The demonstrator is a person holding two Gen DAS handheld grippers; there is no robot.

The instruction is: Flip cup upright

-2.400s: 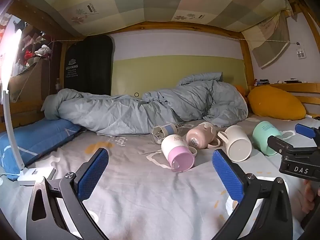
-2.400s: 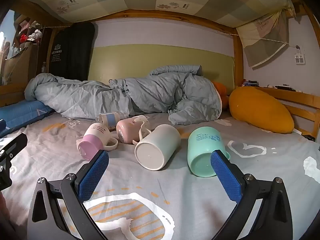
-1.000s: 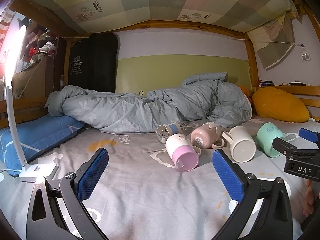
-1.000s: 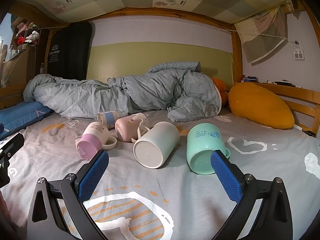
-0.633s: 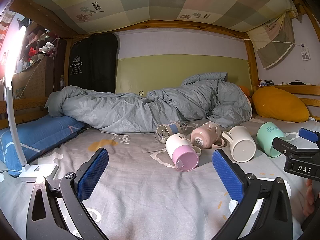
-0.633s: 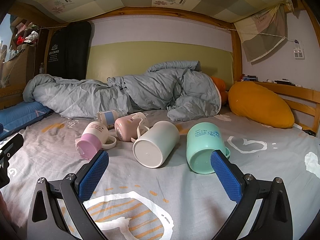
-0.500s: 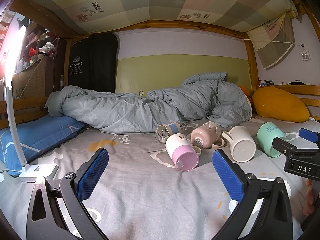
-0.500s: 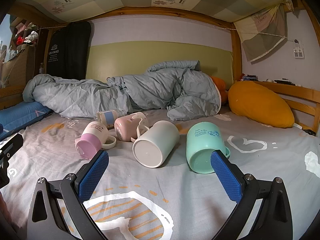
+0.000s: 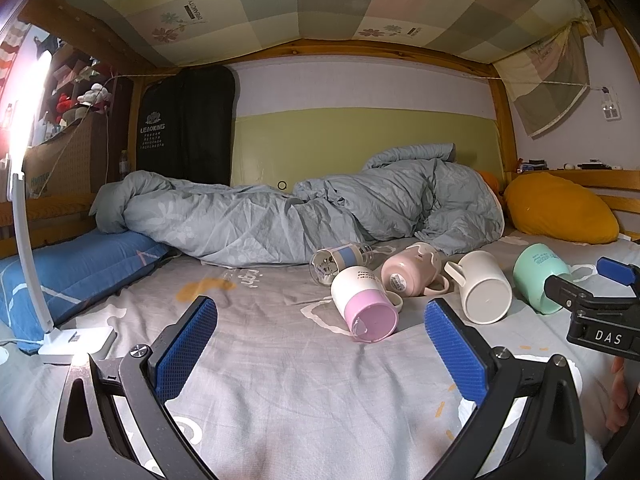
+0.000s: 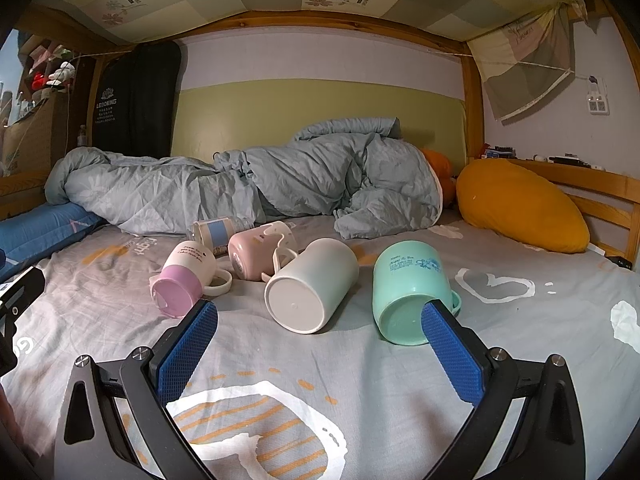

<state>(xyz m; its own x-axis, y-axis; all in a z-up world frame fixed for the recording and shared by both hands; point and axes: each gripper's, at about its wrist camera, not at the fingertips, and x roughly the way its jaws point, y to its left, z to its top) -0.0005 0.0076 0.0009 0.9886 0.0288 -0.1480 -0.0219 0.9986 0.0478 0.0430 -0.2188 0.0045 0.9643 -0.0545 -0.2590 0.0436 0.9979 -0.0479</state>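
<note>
Several cups lie on their sides on the grey bedsheet: a pink-and-white mug (image 9: 362, 304) (image 10: 184, 276), a glass cup with a blue band (image 9: 340, 258) (image 10: 218, 234), a pink mug (image 9: 410, 270) (image 10: 260, 252), a white mug (image 9: 480, 290) (image 10: 312, 286) and a mint-green cup (image 9: 538, 276) (image 10: 412, 290). My left gripper (image 9: 320, 344) is open and empty, a short way in front of the pink-and-white mug. My right gripper (image 10: 318, 348) is open and empty, just before the white mug and green cup; it also shows in the left wrist view (image 9: 600, 304).
A crumpled grey duvet (image 9: 300, 216) lies behind the cups. A yellow pillow (image 10: 520, 208) sits at the right by the wooden rail. A blue pillow (image 9: 76, 260) and a white desk lamp (image 9: 28, 240) stand at the left.
Both grippers have edged slightly closer to the cups and tilted up since the earliest frames. In the last half second nothing has visibly moved.
</note>
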